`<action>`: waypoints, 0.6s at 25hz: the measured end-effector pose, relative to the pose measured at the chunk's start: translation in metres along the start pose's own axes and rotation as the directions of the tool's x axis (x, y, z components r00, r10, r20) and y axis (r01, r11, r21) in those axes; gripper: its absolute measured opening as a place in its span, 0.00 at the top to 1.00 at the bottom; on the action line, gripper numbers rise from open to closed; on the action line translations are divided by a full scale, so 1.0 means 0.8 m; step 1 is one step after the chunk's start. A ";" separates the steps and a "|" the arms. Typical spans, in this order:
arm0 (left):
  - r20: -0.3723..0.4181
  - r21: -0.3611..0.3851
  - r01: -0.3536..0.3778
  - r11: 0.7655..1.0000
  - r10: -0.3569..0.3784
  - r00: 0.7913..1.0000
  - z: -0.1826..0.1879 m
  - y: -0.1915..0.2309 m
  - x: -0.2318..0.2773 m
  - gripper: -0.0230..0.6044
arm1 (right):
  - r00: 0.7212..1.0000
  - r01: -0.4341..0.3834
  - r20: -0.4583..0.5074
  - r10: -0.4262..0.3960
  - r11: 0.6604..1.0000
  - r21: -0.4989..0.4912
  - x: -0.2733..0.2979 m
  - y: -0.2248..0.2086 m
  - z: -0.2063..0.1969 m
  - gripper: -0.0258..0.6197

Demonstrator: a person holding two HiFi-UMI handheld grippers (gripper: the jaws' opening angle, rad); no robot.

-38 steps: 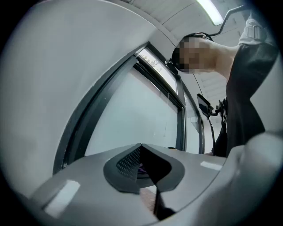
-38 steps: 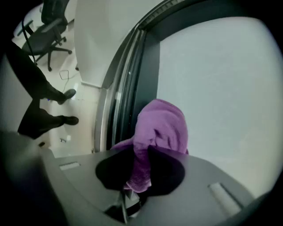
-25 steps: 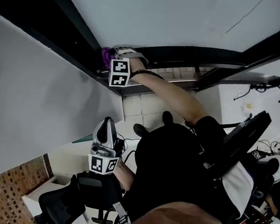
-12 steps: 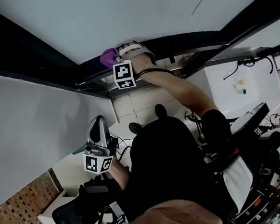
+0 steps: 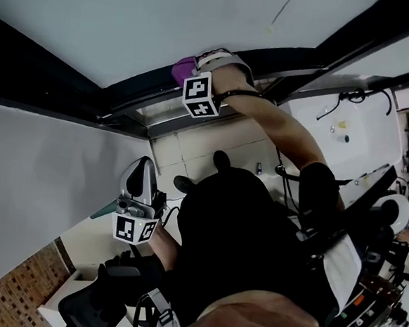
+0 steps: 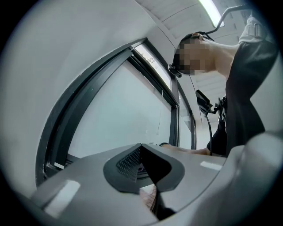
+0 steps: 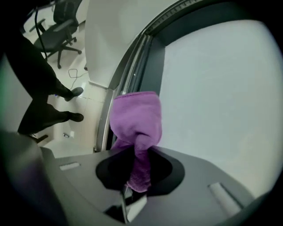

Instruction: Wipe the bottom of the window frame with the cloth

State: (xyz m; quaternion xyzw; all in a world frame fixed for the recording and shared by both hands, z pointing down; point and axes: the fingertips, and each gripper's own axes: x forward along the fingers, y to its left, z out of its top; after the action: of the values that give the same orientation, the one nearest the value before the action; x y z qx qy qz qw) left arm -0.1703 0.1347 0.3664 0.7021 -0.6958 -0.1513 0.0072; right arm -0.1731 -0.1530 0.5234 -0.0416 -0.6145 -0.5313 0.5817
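Note:
A purple cloth [image 7: 136,118] is bunched and clamped in my right gripper [image 7: 134,164], which is shut on it. In the head view this right gripper [image 5: 192,72] is raised to the dark window frame [image 5: 136,94], and the cloth [image 5: 183,69] is pressed on the frame's bottom rail below the pale glass [image 5: 159,22]. The right gripper view shows the cloth against the rail [image 7: 151,66] beside the glass [image 7: 221,88]. My left gripper [image 5: 142,170] hangs lower, away from the window, shut and holding nothing. Its own view shows the left gripper [image 6: 144,155] pointing at the frame [image 6: 62,132].
A grey wall [image 5: 41,182] runs left of the window. Below lie a tiled floor [image 5: 191,148], white desks [image 5: 348,135] with cables and a black office chair [image 5: 102,299]. The person's body [image 5: 247,247] fills the lower middle of the head view.
My right gripper has slid to the right along the bottom rail with the cloth in it. The left gripper has stayed low, barely moving.

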 end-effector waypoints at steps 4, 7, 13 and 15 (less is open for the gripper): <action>0.016 0.000 -0.035 0.999 0.035 0.999 0.002 0.009 -0.009 0.98 | 0.996 0.076 -0.048 -0.075 0.997 0.012 -0.024 -0.039 -0.048 0.86; 0.024 -0.012 -0.041 0.999 0.042 0.999 -0.003 0.007 -0.012 0.98 | 0.992 0.075 -0.093 -0.082 0.994 -0.077 0.006 -0.031 -0.058 0.86; 0.035 -0.019 -0.024 1.000 0.024 0.999 -0.006 0.005 -0.010 0.98 | 0.987 0.070 -0.130 -0.098 0.976 -0.208 0.006 -0.007 -0.056 0.87; 0.033 -0.021 -0.021 1.000 0.022 0.999 -0.007 0.003 -0.010 0.98 | 0.996 -0.020 -0.085 0.001 0.973 -0.228 -0.012 0.018 -0.049 0.87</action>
State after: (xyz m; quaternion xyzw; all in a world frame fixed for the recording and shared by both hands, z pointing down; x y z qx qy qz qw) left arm -0.1713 0.1413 0.3741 0.6919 -0.7017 -0.1699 0.0046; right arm -0.1337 -0.1689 0.5153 -0.0893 -0.5239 -0.5967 0.6013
